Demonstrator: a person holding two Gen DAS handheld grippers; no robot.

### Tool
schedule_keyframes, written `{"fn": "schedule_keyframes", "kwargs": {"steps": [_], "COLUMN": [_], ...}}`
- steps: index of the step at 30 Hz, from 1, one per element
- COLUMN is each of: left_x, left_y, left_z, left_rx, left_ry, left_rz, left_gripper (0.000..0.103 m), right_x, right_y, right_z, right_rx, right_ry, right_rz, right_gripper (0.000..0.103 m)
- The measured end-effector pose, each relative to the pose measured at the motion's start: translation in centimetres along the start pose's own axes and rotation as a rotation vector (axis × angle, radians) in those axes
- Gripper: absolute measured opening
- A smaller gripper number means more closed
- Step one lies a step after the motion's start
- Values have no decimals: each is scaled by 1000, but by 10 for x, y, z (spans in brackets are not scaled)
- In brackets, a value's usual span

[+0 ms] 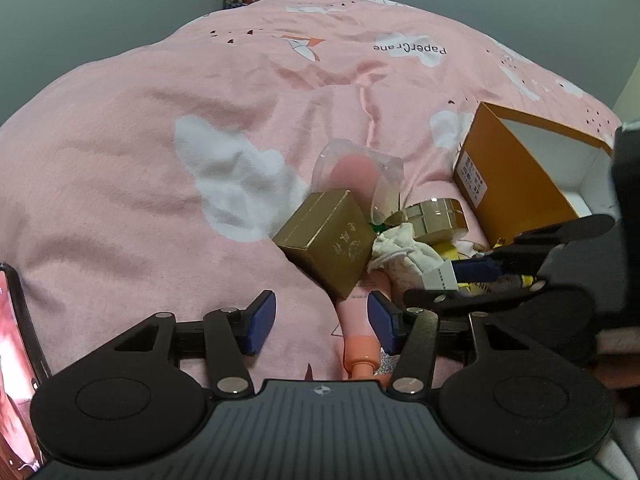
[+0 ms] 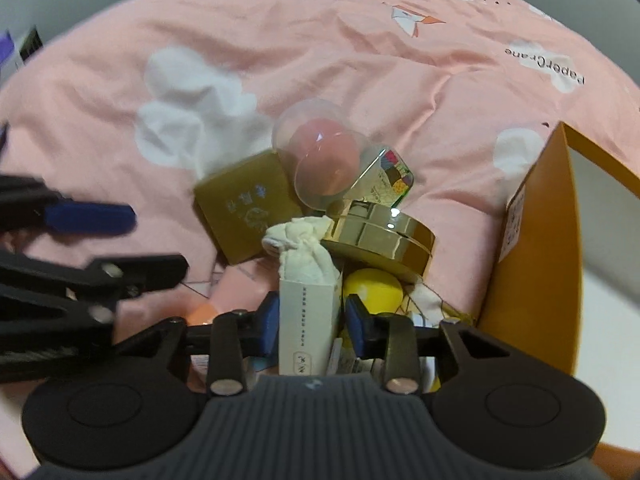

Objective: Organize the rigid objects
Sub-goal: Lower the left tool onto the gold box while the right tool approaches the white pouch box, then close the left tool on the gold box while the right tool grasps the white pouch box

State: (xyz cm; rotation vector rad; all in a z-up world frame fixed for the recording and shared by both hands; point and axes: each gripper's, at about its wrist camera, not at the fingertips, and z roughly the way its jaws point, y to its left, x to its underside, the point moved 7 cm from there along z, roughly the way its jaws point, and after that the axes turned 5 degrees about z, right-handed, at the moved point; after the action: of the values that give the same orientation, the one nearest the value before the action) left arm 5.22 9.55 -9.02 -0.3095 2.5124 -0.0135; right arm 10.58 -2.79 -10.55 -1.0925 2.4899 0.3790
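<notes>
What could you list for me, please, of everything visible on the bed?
bedspread: one, pink with white clouds, under everything
orange box: one, open, right of the pile
gold box: one, left of the pile
clear case: one, pink sponge inside, behind the gold box
gold compact: one, round, mid-pile
white cloth: one, sticking out of the white carton
white carton: one, between the right gripper's fingers
yellow ball: one, beside the carton
pink bottle: one, between the left gripper's fingers
left gripper: open
right gripper: around the carton, contact unclear
</notes>
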Motion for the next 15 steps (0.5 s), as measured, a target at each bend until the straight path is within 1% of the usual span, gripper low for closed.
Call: {"fn": "schedule_keyframes", "kwargs": {"steps": [2,6,12,14,15], "left_x": [0,-2,-10,-16,-20], "left_y": [0,-1,-1,1,2], "left_z": [1,2,2,3,3], "left_rx": [-6,12,62,54,45], "left_ry": [2,1,-2,-9,-13], "left_rz": [-2,-4,-8,-2,3], "left_gripper": [59,65,73,84,86], "right_x": [1,-1,-7,-9,-11], "right_y": [4,1,-11,-14,-16], "right_z": [5,-2,-25,-32,-36], "right_rx": [16,7,-69,-99,-116], "right_ry": [-4,-28,-63,-70,-76], "right_rz": [-32,-13,51,78,95], "right_gripper": [31,28,27,27,27]}}
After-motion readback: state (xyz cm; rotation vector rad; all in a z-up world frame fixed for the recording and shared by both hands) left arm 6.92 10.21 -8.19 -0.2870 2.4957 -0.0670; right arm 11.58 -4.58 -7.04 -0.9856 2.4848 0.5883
